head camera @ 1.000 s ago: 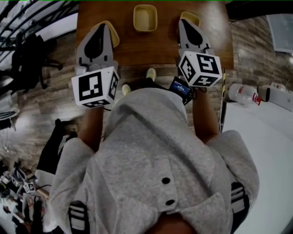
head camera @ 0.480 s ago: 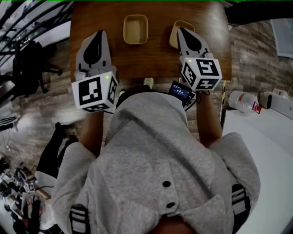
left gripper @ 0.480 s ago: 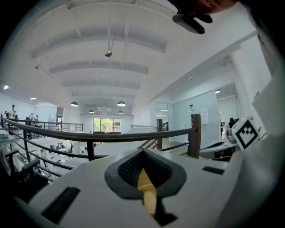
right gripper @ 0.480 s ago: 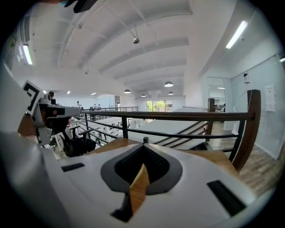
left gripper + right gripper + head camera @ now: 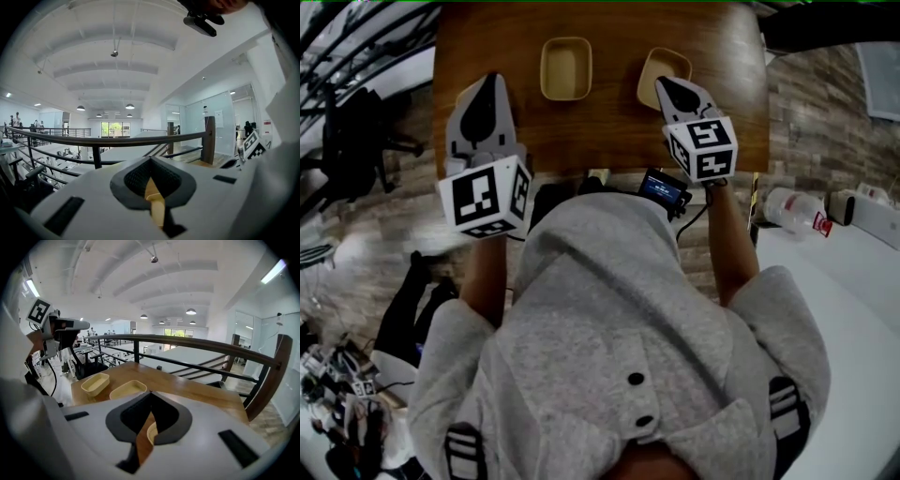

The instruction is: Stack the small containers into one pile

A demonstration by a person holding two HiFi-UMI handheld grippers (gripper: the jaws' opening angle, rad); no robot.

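Note:
Three shallow cream containers lie on the wooden table [image 5: 609, 131]. The middle container [image 5: 565, 68] [image 5: 127, 389] is in plain view. My right gripper [image 5: 664, 84] [image 5: 151, 394] hangs shut and empty over the near edge of the right container [image 5: 664, 64], whose rim [image 5: 151, 432] shows through the gap under its jaws. The left container [image 5: 95, 383] appears only in the right gripper view; in the head view my left gripper [image 5: 490, 82] [image 5: 151, 161] covers that spot. The left gripper is shut with nothing held and points almost level over the table.
A dark railing [image 5: 187, 345] runs behind the table's far edge. A black chair [image 5: 356, 122] stands on the floor at left. At right, a white table [image 5: 834, 281] carries a bottle [image 5: 797, 199]. A small screen device [image 5: 666, 186] sits by the table's near edge.
Both grippers have moved forward over the table. The right one has sunk and tipped down over the right container; the left one now covers the left container.

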